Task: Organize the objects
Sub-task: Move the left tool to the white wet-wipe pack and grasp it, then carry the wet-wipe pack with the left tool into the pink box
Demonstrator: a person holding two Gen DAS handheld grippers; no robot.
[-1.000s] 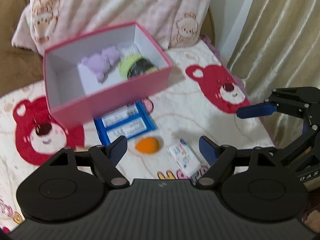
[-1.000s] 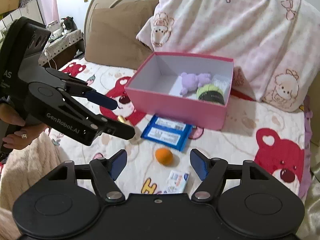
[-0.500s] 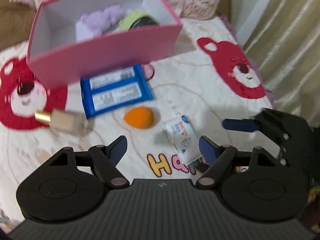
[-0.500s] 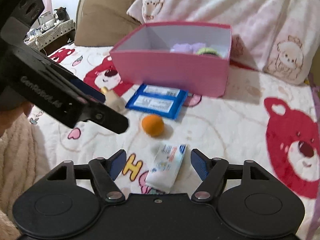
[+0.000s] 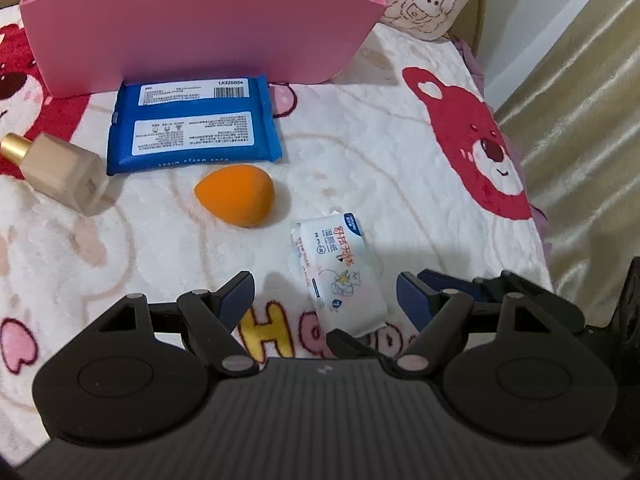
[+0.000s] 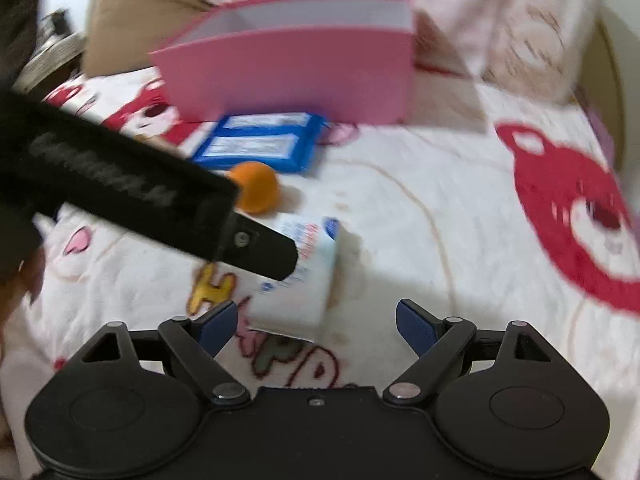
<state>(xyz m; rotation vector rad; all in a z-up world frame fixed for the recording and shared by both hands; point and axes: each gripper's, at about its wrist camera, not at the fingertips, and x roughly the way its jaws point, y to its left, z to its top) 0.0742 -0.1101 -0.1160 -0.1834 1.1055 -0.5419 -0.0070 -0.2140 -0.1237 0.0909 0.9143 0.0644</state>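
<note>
Approaching the white wipes packet [image 5: 340,276], which lies on the bed just ahead of both grippers, we note its long axis running away from us. Right gripper [image 6: 316,320] jaws have just been opening wide, empty; left gripper [image 5: 325,291] moderately wide, empty.

Even, bright indoor light from above; soft short shadows beside the orange sponge [image 5: 236,195] and the white wipes pack [image 5: 341,276]. Left wrist view mostly sharp, slight smear at the foundation bottle [image 5: 60,172]. Right wrist view motion-blurred throughout. Fisheye bending curves the pink box [image 5: 192,28]; corners vignette dark.
</note>
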